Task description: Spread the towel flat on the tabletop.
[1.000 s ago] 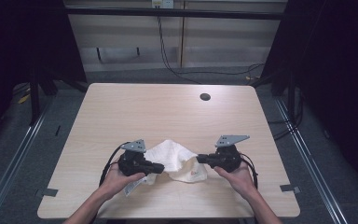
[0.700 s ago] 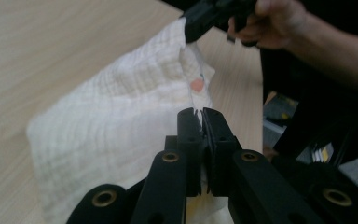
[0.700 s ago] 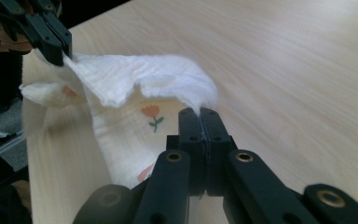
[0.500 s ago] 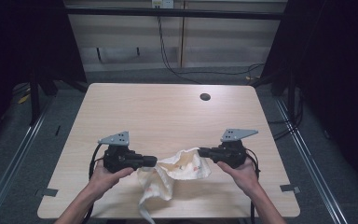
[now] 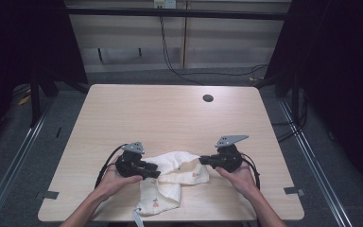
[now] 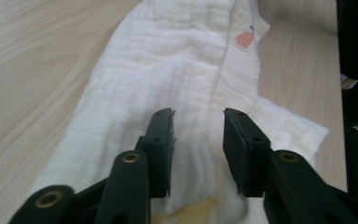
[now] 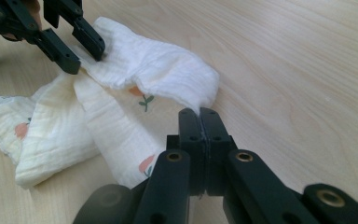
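Note:
A white muslin cloth (image 5: 175,172) with small fruit prints lies crumpled near the table's front edge, between my two grippers. My left gripper (image 5: 157,174) rests on the cloth's left part. Its jaws have just been opening and now stand apart (image 6: 198,116) over a ridge of the cloth (image 6: 182,60), with the pads off it. My right gripper (image 5: 202,161) is at the cloth's right end. Its jaws (image 7: 199,112) are pressed together, pinching the tip of a fold of the cloth (image 7: 158,70). In the right gripper view, the left gripper (image 7: 86,53) shows at the top left.
The wooden table (image 5: 123,118) has a round dark hole (image 5: 208,98) at its far right. A strip of the cloth (image 5: 136,218) hangs over the front edge. Metal rails and cables run along the floor around the table.
Half a second ago the cloth was stretched between both grippers above the table. Now it lies slack on the table, both hands are lower, and the left jaws have parted and let go.

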`<state>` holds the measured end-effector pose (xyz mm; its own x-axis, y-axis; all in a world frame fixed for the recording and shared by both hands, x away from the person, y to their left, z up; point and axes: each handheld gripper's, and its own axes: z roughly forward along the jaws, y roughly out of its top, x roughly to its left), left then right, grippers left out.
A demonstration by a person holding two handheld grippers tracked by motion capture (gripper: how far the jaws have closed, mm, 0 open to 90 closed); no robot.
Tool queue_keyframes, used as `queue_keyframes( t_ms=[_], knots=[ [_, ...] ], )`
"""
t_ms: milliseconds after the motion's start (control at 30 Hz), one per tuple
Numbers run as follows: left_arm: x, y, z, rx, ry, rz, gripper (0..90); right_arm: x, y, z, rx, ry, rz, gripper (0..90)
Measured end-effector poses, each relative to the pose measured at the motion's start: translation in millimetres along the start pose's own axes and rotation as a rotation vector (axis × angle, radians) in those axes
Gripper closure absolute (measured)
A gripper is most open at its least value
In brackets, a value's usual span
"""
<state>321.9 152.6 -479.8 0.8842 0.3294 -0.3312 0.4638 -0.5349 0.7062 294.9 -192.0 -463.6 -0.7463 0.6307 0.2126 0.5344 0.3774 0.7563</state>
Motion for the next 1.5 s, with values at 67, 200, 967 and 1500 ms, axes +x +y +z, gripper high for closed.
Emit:
queue_keyframes(
  t_ms=[67, 200, 967, 1500],
  knots=[
    [1.4, -0.7, -8.4, -0.026, 0.007, -0.005, 56.0, -1.6, -0.7, -0.6, 0.000, -0.003, 0.001, 89.2],
    [-0.4, -4.1, -23.1, -0.052, 0.045, 0.029, 55.6, -3.2, -1.7, -0.7, 0.000, -0.007, 0.005, 89.2],
    [-10.4, -9.9, -8.4, 0.040, 0.073, 0.158, 85.0, -4.0, -3.6, 0.5, 0.012, -0.022, 0.007, 88.5],
    [-2.8, -0.1, -27.0, -0.051, 0.008, 0.096, 88.1, -3.9, -2.5, -1.5, 0.003, -0.018, 0.007, 88.7]
  ],
)
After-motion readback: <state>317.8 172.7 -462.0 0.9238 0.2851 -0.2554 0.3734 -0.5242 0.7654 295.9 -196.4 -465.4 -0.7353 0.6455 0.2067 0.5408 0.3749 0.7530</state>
